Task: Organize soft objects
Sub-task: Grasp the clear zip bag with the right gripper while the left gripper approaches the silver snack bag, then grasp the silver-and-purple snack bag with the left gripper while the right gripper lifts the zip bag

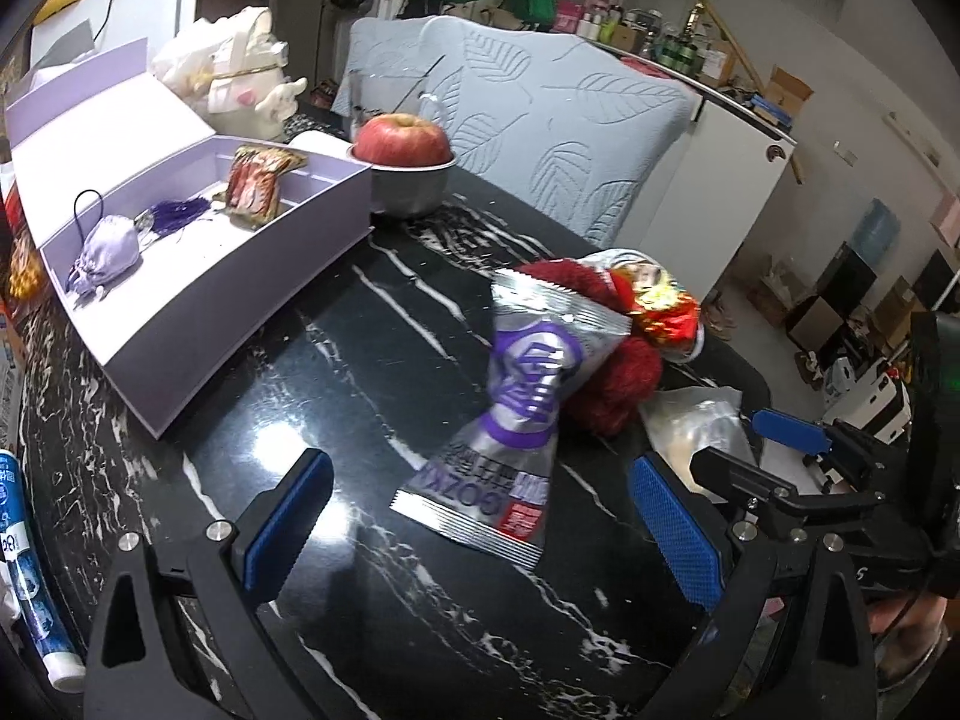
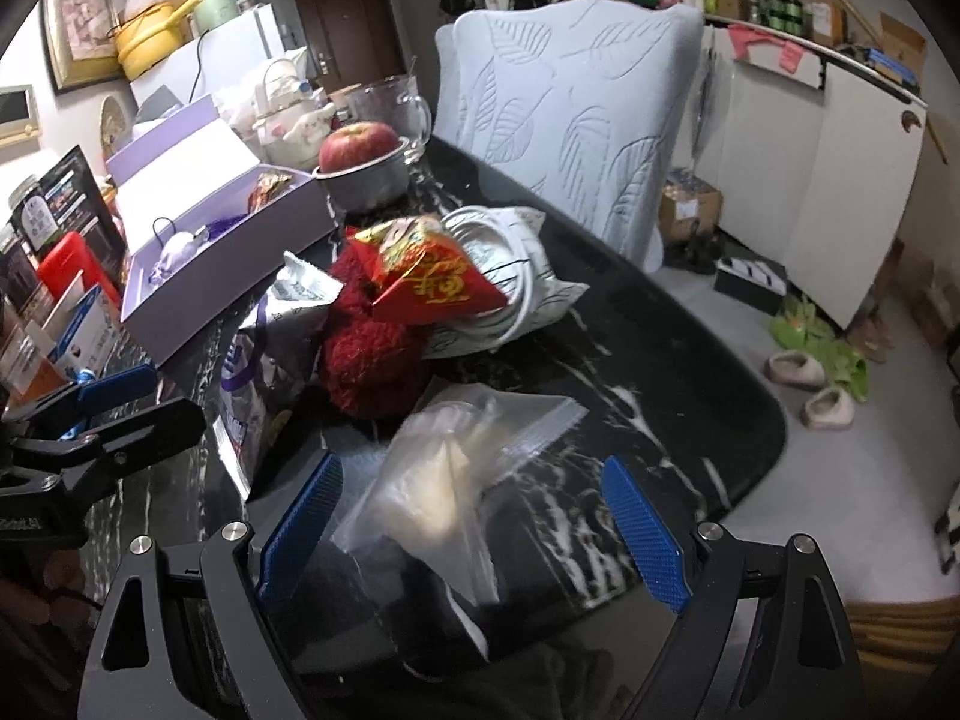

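On the black marble table (image 1: 336,360) a silver and purple snack packet (image 1: 522,396) lies with its near end between the blue pads of my open left gripper (image 1: 489,519); the pads do not touch it. Behind it are a red woolly item (image 1: 618,372) and a red and gold pouch (image 1: 666,306). In the right wrist view a clear zip bag (image 2: 456,480) lies between the fingers of my open right gripper (image 2: 474,534), unpressed. The red woolly item (image 2: 366,360), the pouch (image 2: 432,276) and a coiled white cable (image 2: 510,276) are piled beyond it.
An open lilac box (image 1: 198,276) at the left holds a lavender pouch (image 1: 105,255), a purple tassel (image 1: 174,213) and a patterned packet (image 1: 255,183). An apple (image 1: 402,141) sits in a metal bowl (image 1: 411,192). A quilted chair back (image 2: 570,120) stands behind the table. A toothpaste tube (image 1: 30,570) lies at the left edge.
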